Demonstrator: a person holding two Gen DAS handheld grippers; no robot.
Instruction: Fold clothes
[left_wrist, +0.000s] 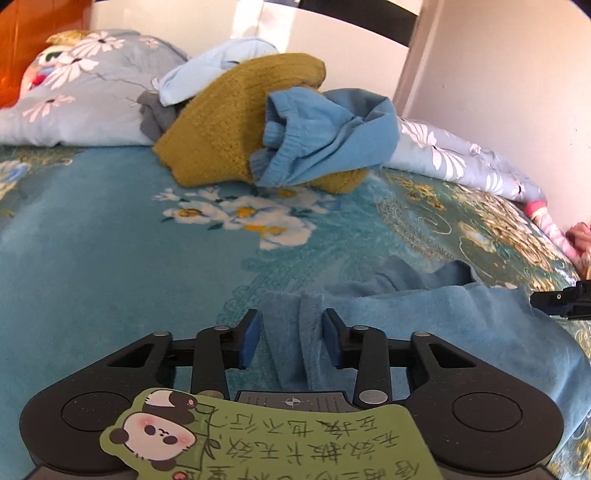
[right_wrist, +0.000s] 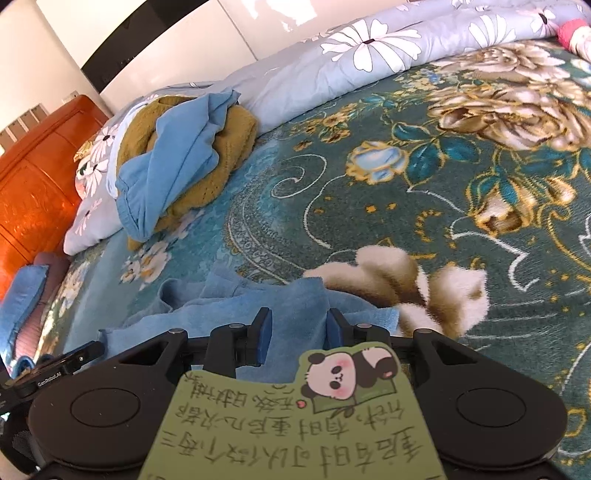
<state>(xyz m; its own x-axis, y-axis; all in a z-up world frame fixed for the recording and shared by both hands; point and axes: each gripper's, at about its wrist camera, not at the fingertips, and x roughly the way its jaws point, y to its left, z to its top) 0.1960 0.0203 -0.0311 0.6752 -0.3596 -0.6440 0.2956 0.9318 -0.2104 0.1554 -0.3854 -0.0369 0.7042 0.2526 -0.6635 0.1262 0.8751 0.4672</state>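
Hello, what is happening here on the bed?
A person is folding clothes with two handheld grippers. The left gripper and right gripper each have open jaws around an edge of the blue fleece garment lying on the bedspread. A pile of unfolded clothes waits behind.

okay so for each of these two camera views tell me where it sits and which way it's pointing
Left wrist: behind the left gripper, low over the bed, facing the clothes pile by the wall; blue garment between its open fingers; right gripper at the right edge.
Right wrist: behind the right gripper, over the same garment, facing the headboard.
Shared: garment, pile, bed.
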